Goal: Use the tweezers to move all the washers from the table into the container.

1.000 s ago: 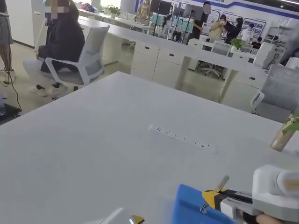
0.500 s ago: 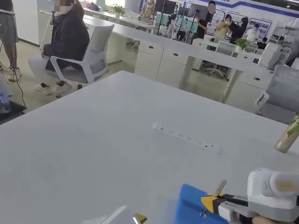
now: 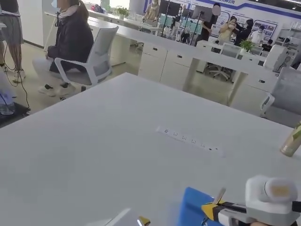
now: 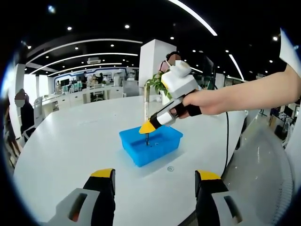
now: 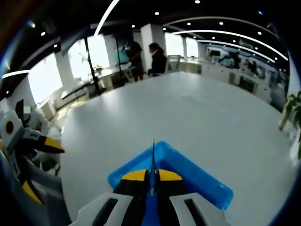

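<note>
Right gripper held the tweezers over the container
I saw its jaws pinched tight on the tweezers, whose tips pointed down into the blue container. My left gripper stood wide apart with nothing between its jaws, low above the white table. One washer lay on the table just in front of the container, apart from it

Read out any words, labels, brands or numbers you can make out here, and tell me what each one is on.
No text here can be read.
wall posters: print too blurred to read.
bottle: label too blurred to read.
power strip: markings too small to read.
</note>
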Motion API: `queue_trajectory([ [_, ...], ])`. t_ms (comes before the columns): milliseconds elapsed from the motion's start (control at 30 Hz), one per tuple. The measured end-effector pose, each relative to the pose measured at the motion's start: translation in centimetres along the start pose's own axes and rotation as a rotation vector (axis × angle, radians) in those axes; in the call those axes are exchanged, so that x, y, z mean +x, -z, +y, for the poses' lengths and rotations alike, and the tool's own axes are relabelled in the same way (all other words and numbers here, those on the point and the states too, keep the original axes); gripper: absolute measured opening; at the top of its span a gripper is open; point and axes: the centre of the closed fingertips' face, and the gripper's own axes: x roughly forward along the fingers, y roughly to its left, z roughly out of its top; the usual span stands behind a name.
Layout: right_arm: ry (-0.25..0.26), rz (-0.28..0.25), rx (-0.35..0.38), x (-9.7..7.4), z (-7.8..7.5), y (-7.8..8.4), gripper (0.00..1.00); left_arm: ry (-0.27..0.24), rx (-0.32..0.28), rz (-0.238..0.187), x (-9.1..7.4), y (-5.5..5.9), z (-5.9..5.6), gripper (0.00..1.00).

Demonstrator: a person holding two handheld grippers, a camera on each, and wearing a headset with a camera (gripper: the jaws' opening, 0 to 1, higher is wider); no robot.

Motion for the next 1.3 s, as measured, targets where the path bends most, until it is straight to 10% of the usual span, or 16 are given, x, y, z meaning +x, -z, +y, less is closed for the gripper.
queue_trajectory([
  [1300, -0.006, 0.044, 0.021, 2.0, -0.6, 1.0, 0.03, 0.011, 0.0, 0.005, 0.0, 0.1, -0.1, 0.69],
])
